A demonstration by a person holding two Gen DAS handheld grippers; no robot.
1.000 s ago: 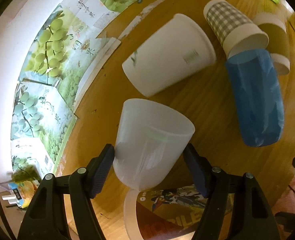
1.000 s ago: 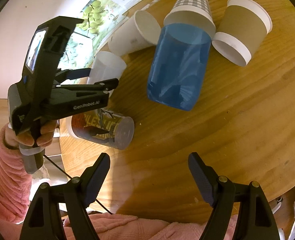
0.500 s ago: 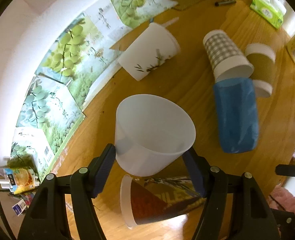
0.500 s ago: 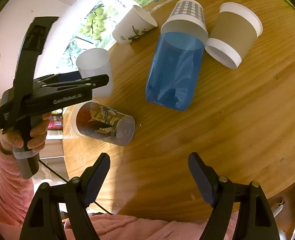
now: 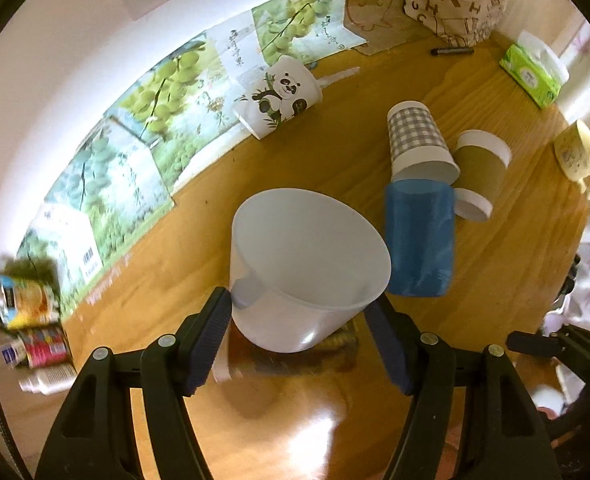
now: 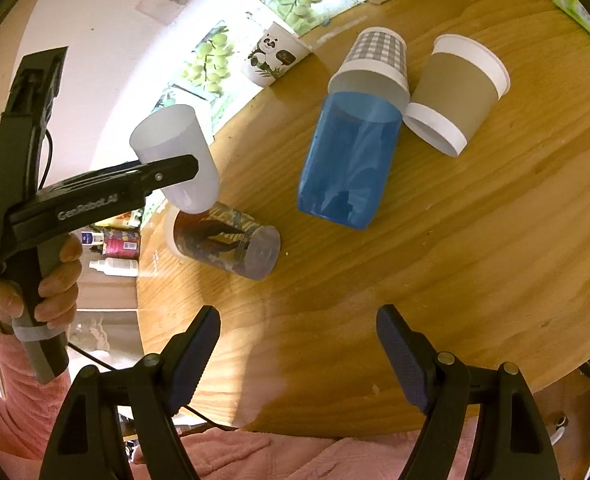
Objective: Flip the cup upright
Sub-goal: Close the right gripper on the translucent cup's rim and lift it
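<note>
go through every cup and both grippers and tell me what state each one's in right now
Frosted cup: held off the table, tilted, mouth up.
Left gripper: shut on it.
Right gripper: open, empty.
Blue cup: lying down.
Printed cup: lying down.
Checked cup, brown cup, panda cup: on their sides.

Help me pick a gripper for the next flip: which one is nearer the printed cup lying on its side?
Left. The left gripper holds the translucent cup directly over the printed cup; the right gripper hangs back near the table edge.

Printed cup [image 5: 295,356] (blurred) mostly behind frosted cup [image 5: 307,264].
</note>
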